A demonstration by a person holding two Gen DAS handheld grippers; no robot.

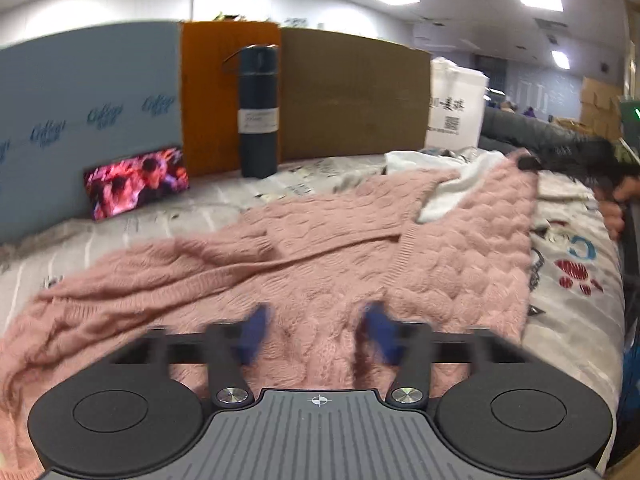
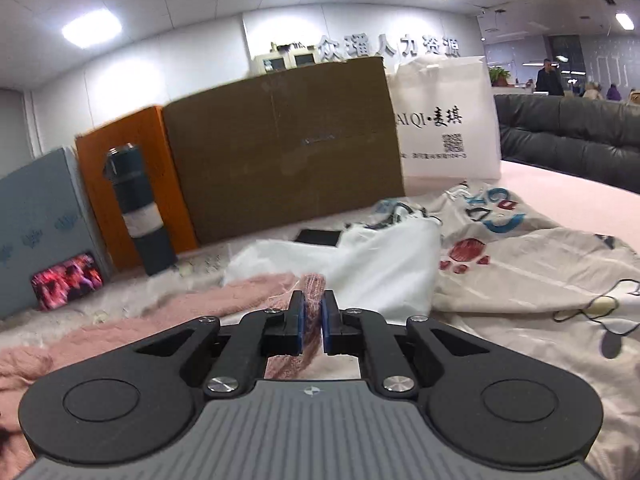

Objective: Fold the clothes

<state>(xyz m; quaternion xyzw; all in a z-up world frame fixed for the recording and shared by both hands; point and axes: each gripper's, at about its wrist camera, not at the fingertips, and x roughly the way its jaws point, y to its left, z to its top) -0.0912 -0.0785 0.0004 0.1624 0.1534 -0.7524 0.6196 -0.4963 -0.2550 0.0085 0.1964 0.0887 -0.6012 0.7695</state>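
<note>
Sweater (image 1: 280, 272) folding going on, pink chunky cable knit spread across a bed with a printed sheet (image 1: 572, 264), one sleeve already lying diagonally across the body. My take on doing this step well: the right gripper (image 2: 313, 316) has the far edge, so lift that edge just enough to clear the fabric and carry it over in one smooth arc, and get the left gripper (image 1: 316, 332) to bite the near edge level with it so the fold line comes out straight instead of skewed. Chunky knit like this looks stretchy and heavy, so I'd guess dragging it flat will pull it out of shape. Right fingers are pressed nearly together with a bunch of pink knit pinched between the blue pads (image 2: 299, 322). Left fingers (image 1: 254, 334) are spread wide, nothing between them, hovering over the near part of the sweater, which fills the whole gap between and below them; can't tell if they're touching it since that view is blurry. White garment (image 2: 360, 256) sits just past the sweater's far edge, flask (image 1: 258, 112) and phone (image 1: 136, 182) well back by the boxes
</note>
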